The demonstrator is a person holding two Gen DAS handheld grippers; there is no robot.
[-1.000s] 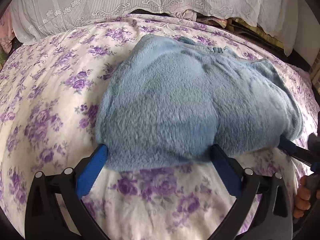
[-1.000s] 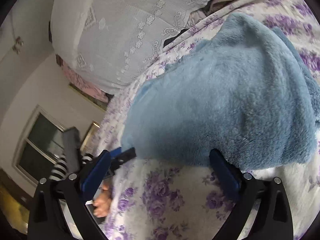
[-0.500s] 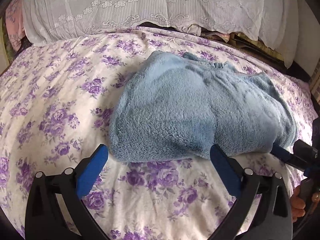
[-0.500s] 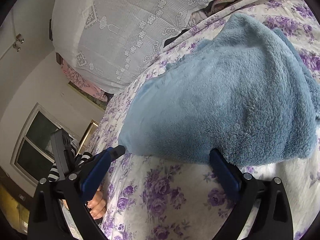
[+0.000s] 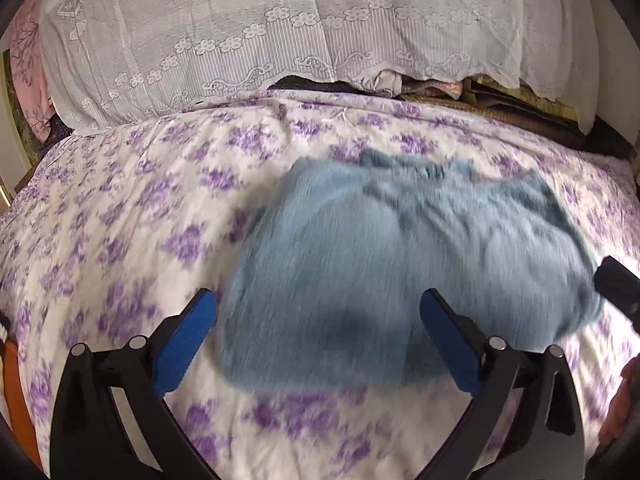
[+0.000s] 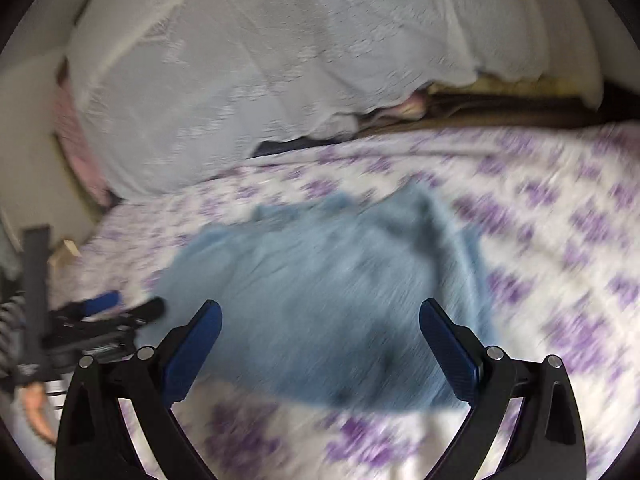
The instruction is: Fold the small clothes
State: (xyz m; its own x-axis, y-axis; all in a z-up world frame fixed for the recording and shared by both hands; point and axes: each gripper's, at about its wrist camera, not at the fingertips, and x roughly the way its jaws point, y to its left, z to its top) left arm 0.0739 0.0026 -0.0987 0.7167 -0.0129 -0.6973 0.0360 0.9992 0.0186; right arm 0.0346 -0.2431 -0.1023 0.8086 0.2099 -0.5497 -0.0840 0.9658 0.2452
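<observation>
A folded blue fleece garment (image 5: 404, 264) lies on the purple-flowered bedspread (image 5: 120, 220); it also shows in the right wrist view (image 6: 320, 292). My left gripper (image 5: 318, 320) is open and empty, raised above the garment's near edge. My right gripper (image 6: 320, 330) is open and empty, also above the near edge. The right gripper's tip shows at the right edge of the left wrist view (image 5: 616, 284). The left gripper shows at the left of the right wrist view (image 6: 108, 312). Both views are blurred by motion.
A white lace cover (image 5: 280, 28) drapes over a pile at the head of the bed. Dark and brown fabrics (image 5: 500, 100) lie under its right end. A pink cloth (image 5: 28, 60) hangs at far left.
Both grippers have pulled back and risen from the garment, which now looks smaller and farther away. The right wrist view has swung level. The garment stays folded on the bed.
</observation>
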